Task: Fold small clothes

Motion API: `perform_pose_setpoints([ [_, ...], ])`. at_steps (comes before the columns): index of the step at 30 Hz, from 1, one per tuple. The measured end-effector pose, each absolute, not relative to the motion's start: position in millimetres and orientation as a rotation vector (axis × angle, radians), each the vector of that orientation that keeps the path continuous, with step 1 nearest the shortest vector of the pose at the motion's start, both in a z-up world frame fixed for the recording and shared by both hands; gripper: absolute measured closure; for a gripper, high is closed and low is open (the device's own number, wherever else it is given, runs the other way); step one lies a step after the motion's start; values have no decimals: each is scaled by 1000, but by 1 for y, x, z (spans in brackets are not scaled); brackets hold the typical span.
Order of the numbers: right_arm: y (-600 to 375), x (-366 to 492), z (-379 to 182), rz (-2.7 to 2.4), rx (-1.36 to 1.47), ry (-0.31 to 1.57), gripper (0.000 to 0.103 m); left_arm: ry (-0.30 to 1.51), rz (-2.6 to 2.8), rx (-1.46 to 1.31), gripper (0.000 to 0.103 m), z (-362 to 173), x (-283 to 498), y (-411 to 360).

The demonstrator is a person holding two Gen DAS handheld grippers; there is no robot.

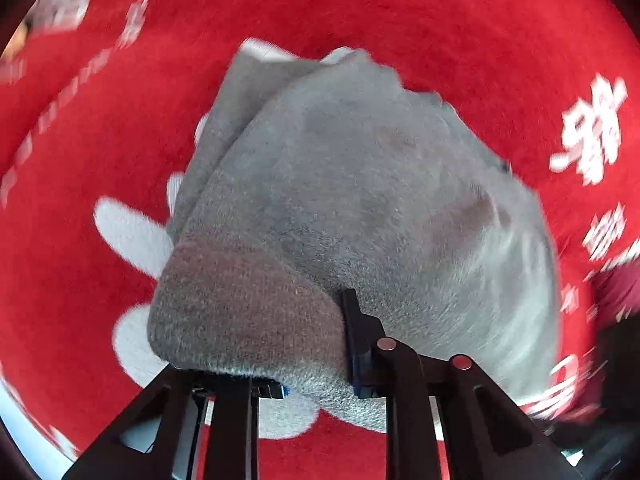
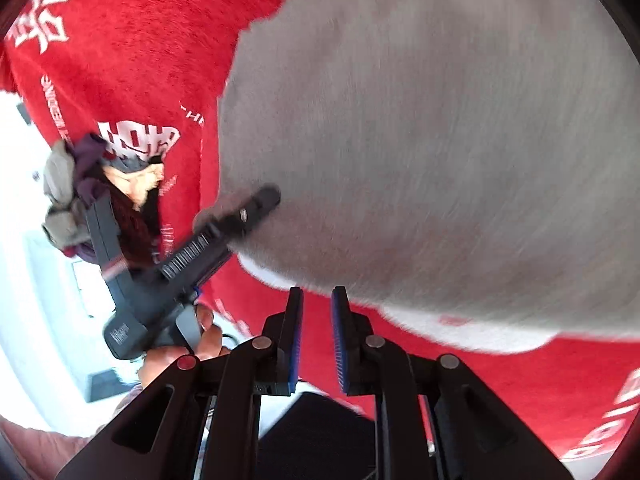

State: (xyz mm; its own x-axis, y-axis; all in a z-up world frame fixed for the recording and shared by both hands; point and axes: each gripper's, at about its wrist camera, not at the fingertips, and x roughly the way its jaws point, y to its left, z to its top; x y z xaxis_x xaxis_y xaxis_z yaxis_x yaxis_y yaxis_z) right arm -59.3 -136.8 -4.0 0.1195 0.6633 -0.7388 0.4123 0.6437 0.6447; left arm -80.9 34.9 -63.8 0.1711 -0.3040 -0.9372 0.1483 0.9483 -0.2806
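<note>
A grey fleece garment lies folded over on the red cloth. My left gripper is shut on the garment's near edge, and the fabric drapes over and hides its left finger. In the right wrist view the garment fills the upper right. My right gripper is open and empty, its blue pads a narrow gap apart just short of the garment's near edge. The left gripper shows there too, its tip at the garment's left edge, held by a hand.
The red cloth carries white lettering and white shapes. A pile of small clothes in grey, purple and tan lies at the left in the right wrist view. A white surface lies beyond the cloth's left edge.
</note>
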Motion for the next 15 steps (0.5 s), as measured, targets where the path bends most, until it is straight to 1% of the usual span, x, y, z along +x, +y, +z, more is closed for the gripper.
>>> perform_pose_setpoints([
  [1,-142,-54,2,223,909,1501,70,1324,-334,-48,84,-59,-86,27],
  [2,-147,-45,10,214,869,1496,59,1295,-340,17,84,-56,-89,19],
  [3,-151,-36,17,209,838,1489,38,1257,-350,96,84,-52,-94,11],
  [4,-154,-23,25,215,804,1479,32,1216,-364,175,84,-50,-100,4],
  [6,-153,9,39,265,739,1469,32,1149,-393,306,84,-48,-110,-8],
  [8,-143,43,45,333,684,1503,27,1100,-423,398,84,-47,-116,-15],
  [9,-133,64,43,379,649,1548,21,1075,-441,441,84,-47,-119,-18],
  [15,-55,148,15,523,388,1819,21,951,-537,644,84,-48,-135,-28],
])
